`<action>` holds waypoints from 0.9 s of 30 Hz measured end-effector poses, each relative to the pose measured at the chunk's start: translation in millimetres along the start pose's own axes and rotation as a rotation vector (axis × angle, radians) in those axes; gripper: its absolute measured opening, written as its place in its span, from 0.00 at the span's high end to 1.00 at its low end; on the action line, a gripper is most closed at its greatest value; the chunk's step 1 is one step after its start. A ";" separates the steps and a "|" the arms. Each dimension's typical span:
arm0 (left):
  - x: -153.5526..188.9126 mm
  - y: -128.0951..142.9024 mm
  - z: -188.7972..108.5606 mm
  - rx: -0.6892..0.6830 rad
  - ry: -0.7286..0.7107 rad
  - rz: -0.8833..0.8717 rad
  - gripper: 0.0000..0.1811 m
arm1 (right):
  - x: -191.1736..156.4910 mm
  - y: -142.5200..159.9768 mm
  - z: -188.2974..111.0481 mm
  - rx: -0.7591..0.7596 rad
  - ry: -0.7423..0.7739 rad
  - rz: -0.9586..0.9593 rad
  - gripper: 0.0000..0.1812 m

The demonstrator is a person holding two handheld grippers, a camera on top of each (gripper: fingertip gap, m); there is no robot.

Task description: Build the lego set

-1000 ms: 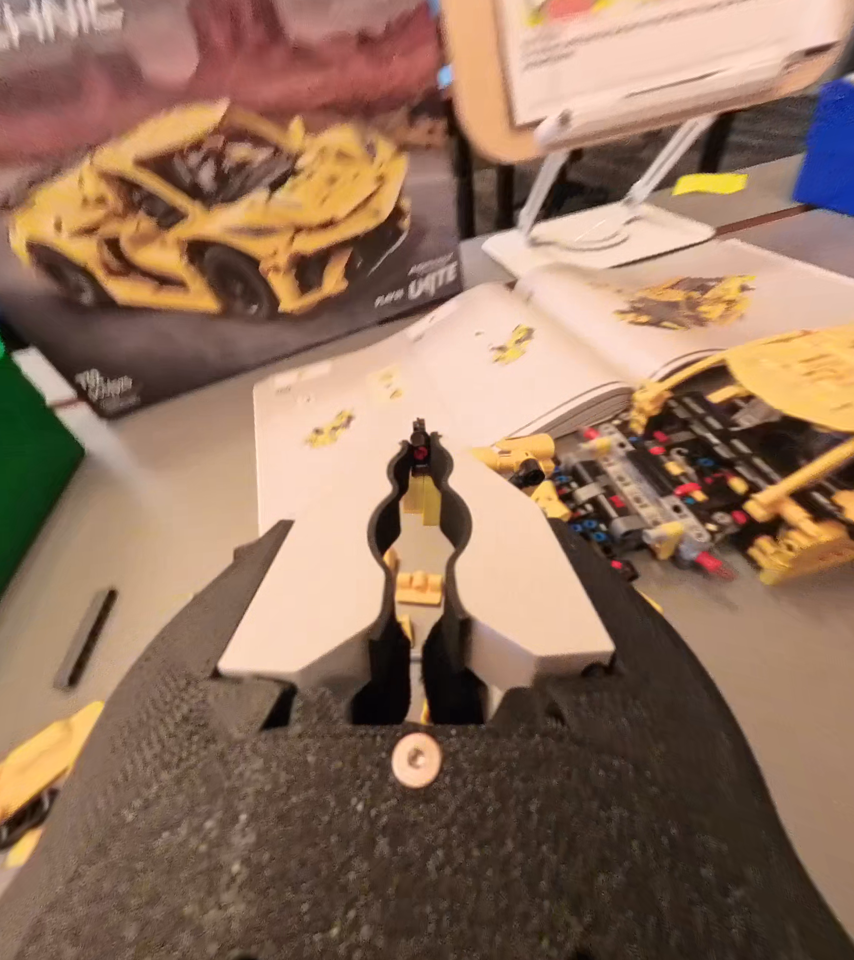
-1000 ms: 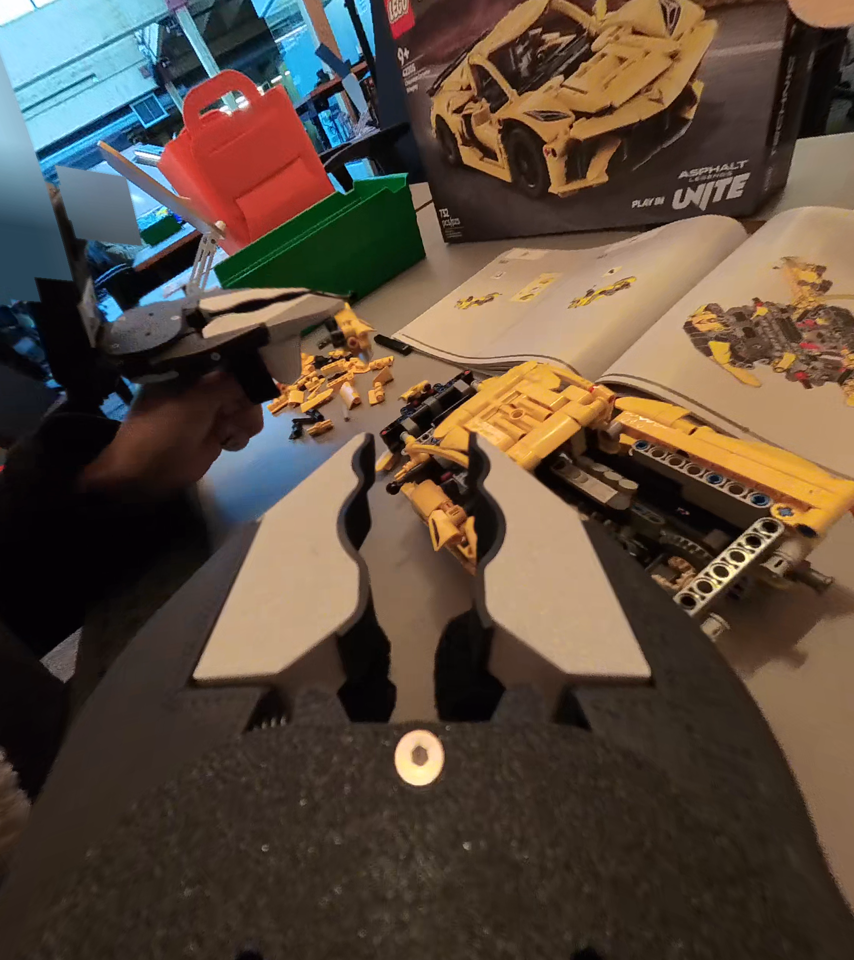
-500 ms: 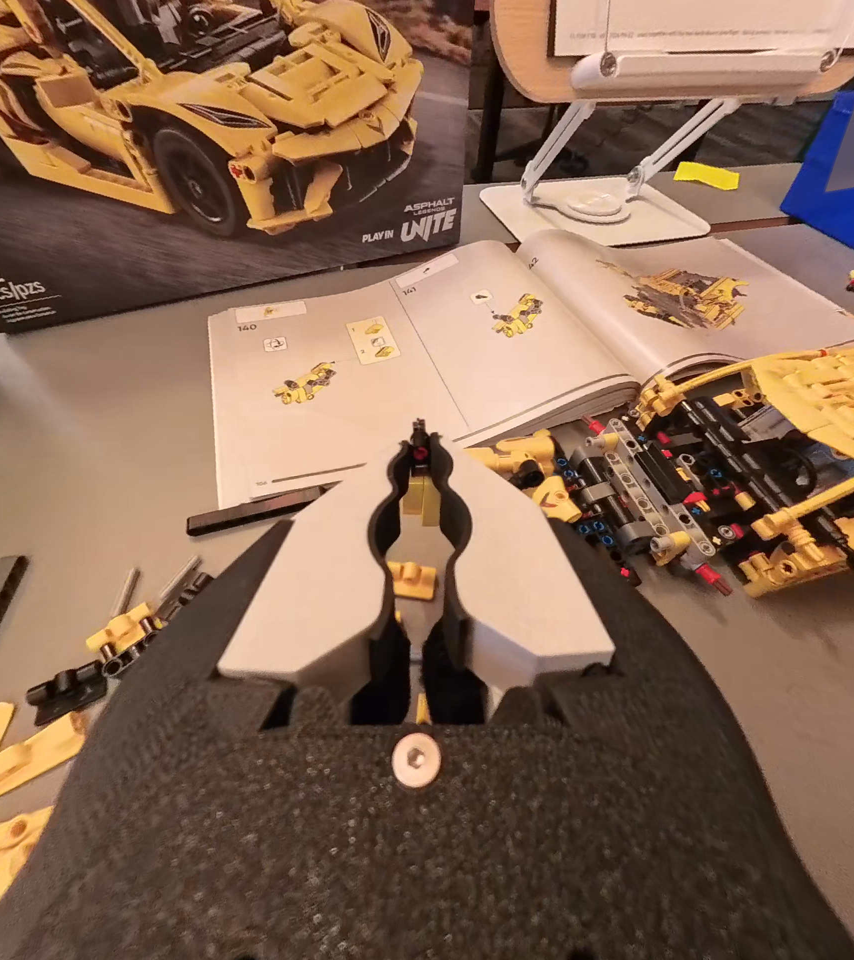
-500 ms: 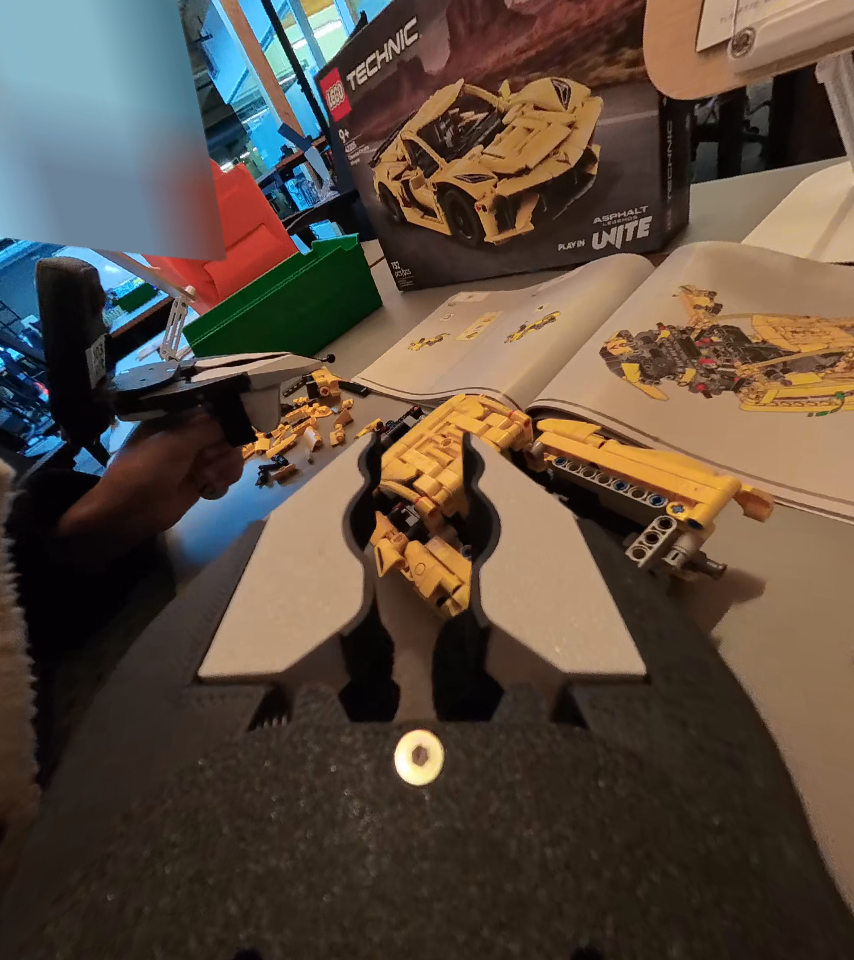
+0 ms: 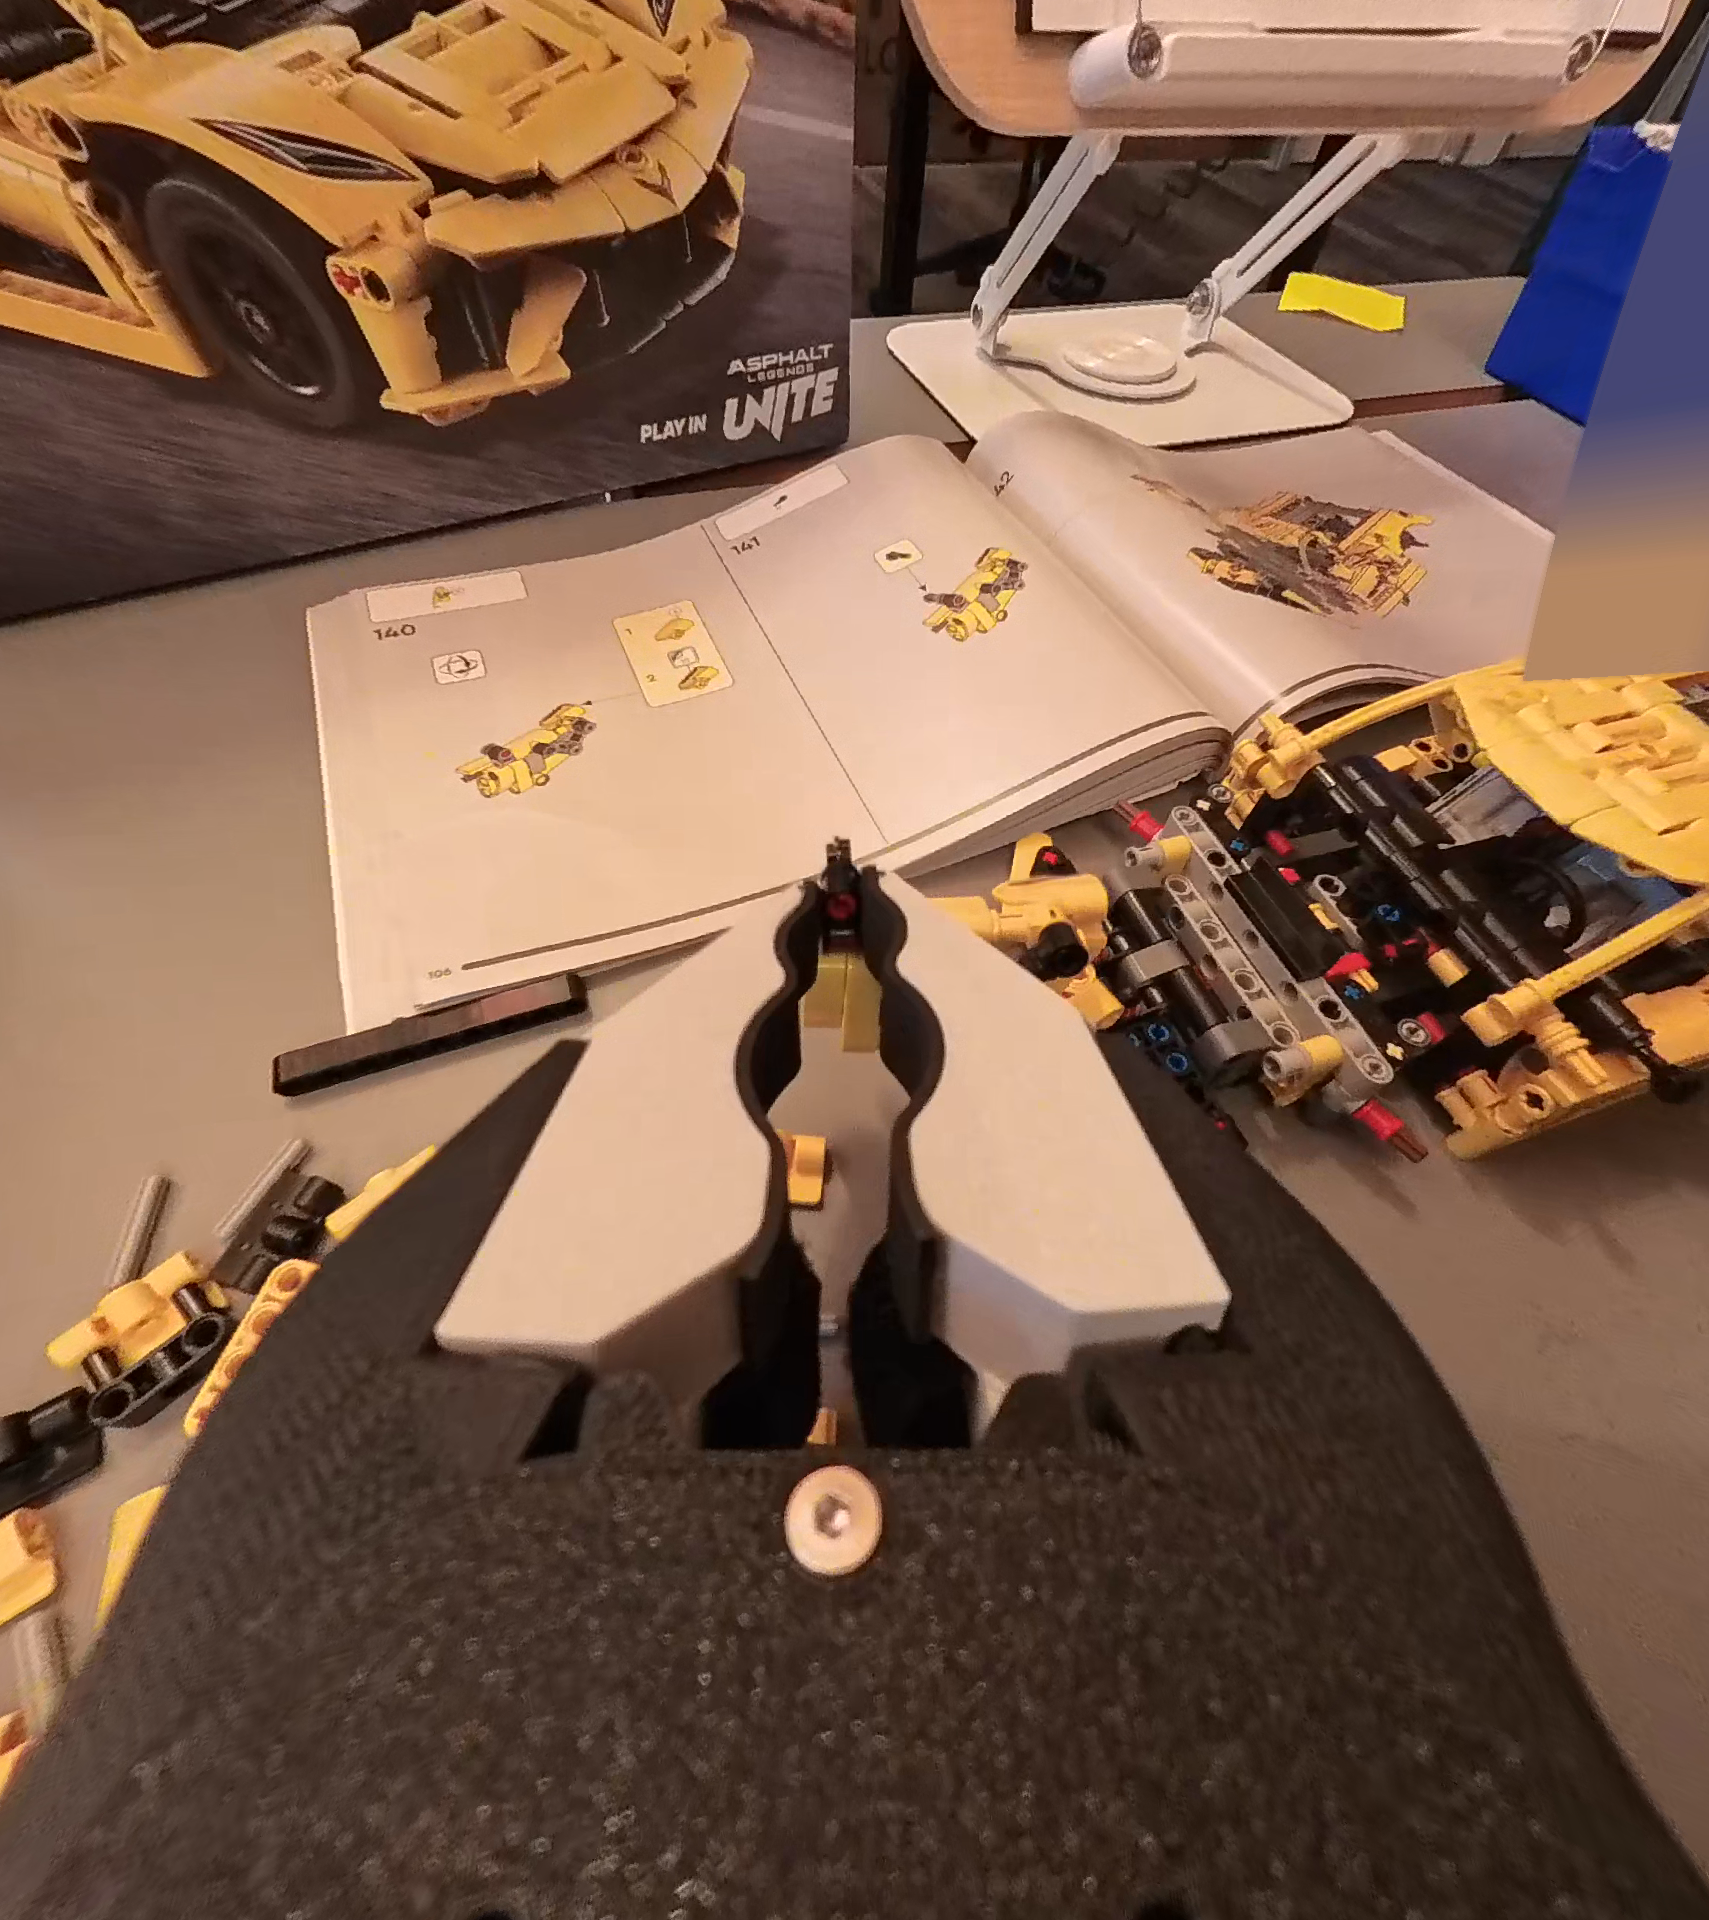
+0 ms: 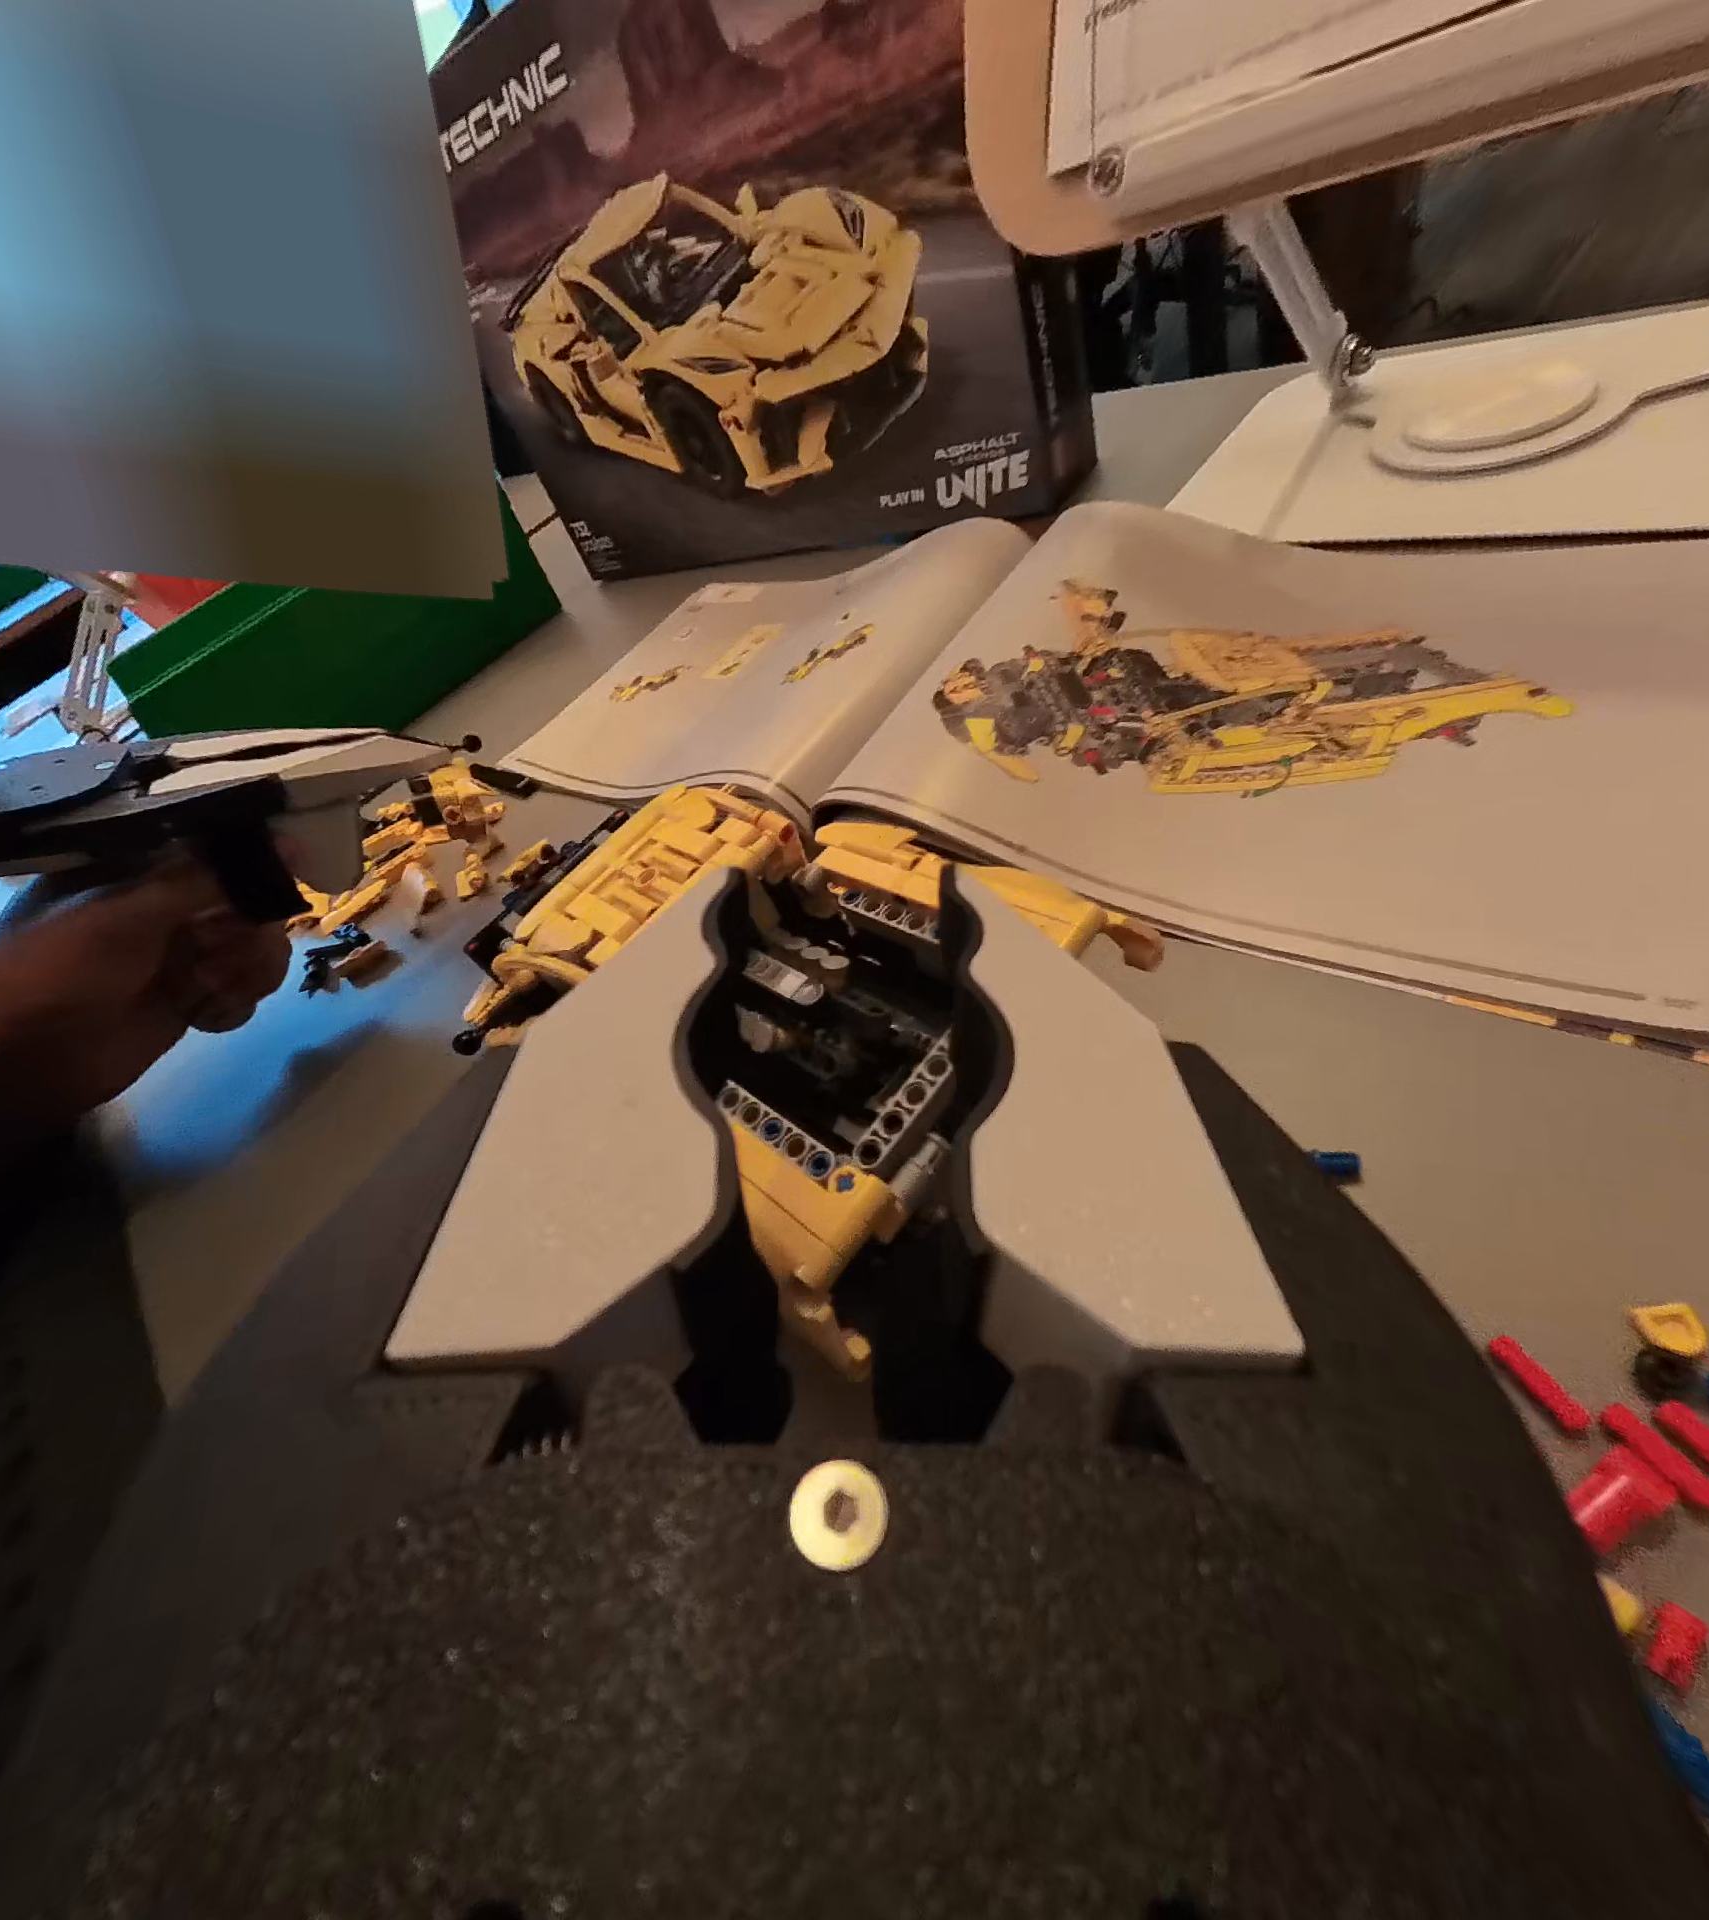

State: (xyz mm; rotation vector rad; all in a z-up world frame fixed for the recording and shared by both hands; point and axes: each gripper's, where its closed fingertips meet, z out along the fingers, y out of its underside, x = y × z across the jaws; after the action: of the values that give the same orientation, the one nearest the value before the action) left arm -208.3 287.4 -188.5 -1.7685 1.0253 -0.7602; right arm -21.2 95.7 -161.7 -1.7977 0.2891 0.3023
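Grey bench (image 5: 102,831) carries the open instruction booklet (image 5: 684,748) and the part-built yellow car (image 5: 1452,935) beside it. Left gripper (image 5: 842,894) jaws pinch a small black pin. Right gripper (image 6: 839,894) jaws stand wide above the car.

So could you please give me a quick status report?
Left tongs shut on small pin piece. Right tongs open over the yellow car. Nothing between them.

Grey table (image 5: 102,831) under open instruction booklet (image 5: 621,748), half-built yellow car (image 5: 1452,935), set box (image 5: 310,436), loose pieces (image 5: 143,1320)
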 end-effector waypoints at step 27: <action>1.9 6.6 4.8 -0.030 0.022 -0.024 0.96 | -4.7 4.2 3.6 -0.010 -0.042 0.040 0.82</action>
State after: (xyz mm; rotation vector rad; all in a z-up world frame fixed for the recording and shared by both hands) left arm -205.5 286.2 -196.4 -1.8049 1.0363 -0.7846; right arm -27.2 98.4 -164.7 -1.7945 0.2950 0.3699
